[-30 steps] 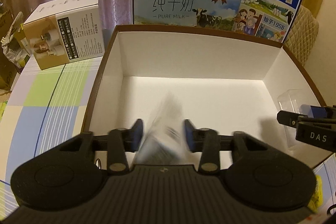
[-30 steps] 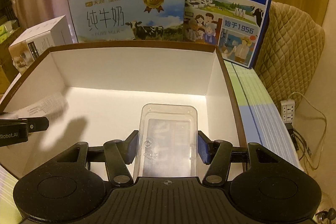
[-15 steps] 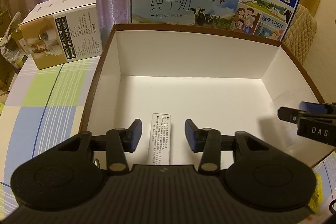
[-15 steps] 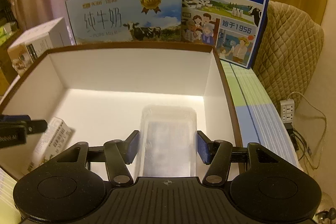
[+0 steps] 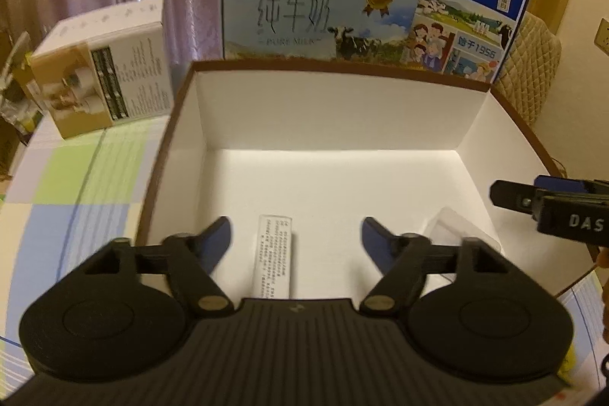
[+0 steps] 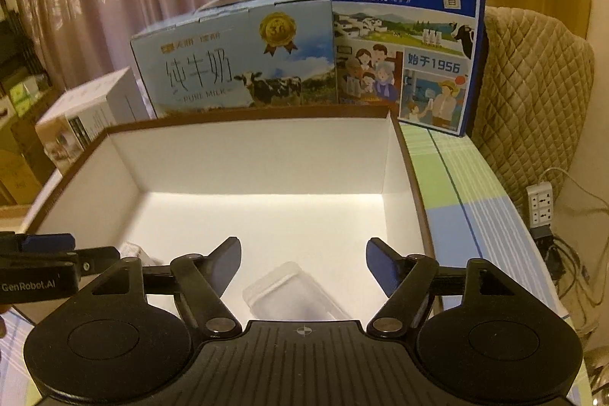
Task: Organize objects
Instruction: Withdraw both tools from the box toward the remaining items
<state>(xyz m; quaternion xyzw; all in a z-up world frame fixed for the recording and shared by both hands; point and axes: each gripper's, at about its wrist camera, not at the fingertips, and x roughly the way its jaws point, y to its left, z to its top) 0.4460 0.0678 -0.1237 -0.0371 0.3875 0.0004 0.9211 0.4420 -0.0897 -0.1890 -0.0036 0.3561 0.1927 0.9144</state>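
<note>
A large open box (image 5: 335, 71) with white inside walls and a brown rim fills both views. On its floor lies a small white printed carton (image 5: 275, 255), flat, below my open left gripper (image 5: 296, 234). A clear plastic case (image 6: 293, 295) lies on the floor beneath my right gripper (image 6: 303, 255), which is open and empty. The same clear case (image 5: 462, 229) shows at the right in the left wrist view, under the right gripper's fingers (image 5: 510, 195). The left gripper's finger (image 6: 91, 257) enters the right wrist view at the left, with the white carton (image 6: 133, 250) just behind it.
Behind the box (image 6: 247, 117) stand a light blue milk carton case (image 5: 316, 18) and a dark blue milk case (image 5: 468, 10). A white and tan box (image 5: 102, 82) sits on the checked tablecloth (image 5: 76, 185) at left. A quilted chair (image 6: 533, 94) and a power strip (image 6: 540, 208) are at right.
Both grippers opened wide and rose. The white carton dropped from the left gripper onto the box floor; the clear case left the right gripper and now lies tilted on the floor.
</note>
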